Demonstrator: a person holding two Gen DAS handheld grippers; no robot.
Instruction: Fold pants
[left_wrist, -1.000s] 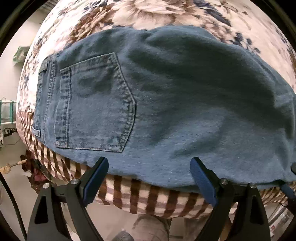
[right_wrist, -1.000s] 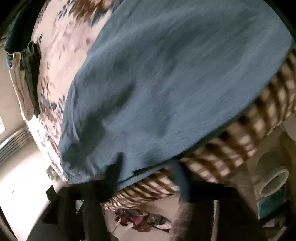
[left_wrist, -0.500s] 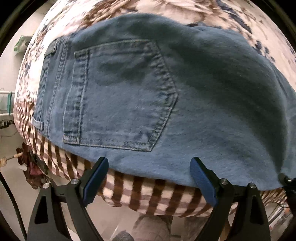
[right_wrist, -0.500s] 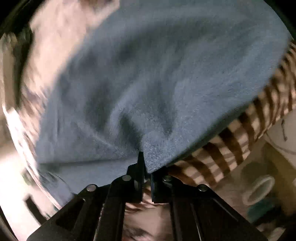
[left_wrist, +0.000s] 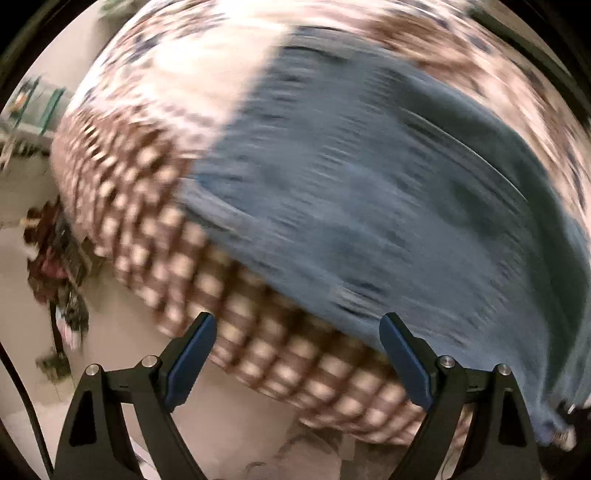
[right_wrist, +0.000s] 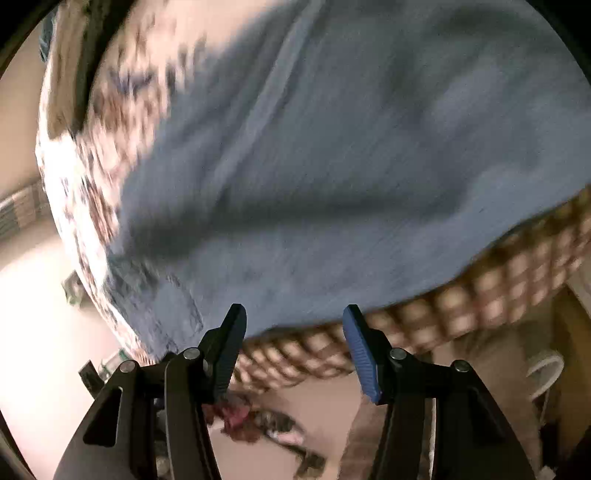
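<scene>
Blue denim pants (left_wrist: 369, 192) lie on a bed with a floral cover (left_wrist: 177, 74), reaching its near edge; they also show in the right wrist view (right_wrist: 351, 166). Both views are blurred by motion. My left gripper (left_wrist: 299, 325) is open and empty, just off the near edge of the bed, in front of the pants' hem. My right gripper (right_wrist: 293, 317) is open and empty, its fingertips right at the pants' near edge. A fold or seam ridge runs up the denim in the right wrist view.
A brown-and-cream checked bed skirt (left_wrist: 229, 295) hangs below the pants and also shows in the right wrist view (right_wrist: 480, 288). Clutter lies on the floor at the left (left_wrist: 55, 266). A white round object (right_wrist: 543, 373) stands at the right.
My right gripper was shut on the pants' edge half a second ago and has opened and let go. My left gripper has swung, so the back pocket is out of view. Both cameras are moving fast.
</scene>
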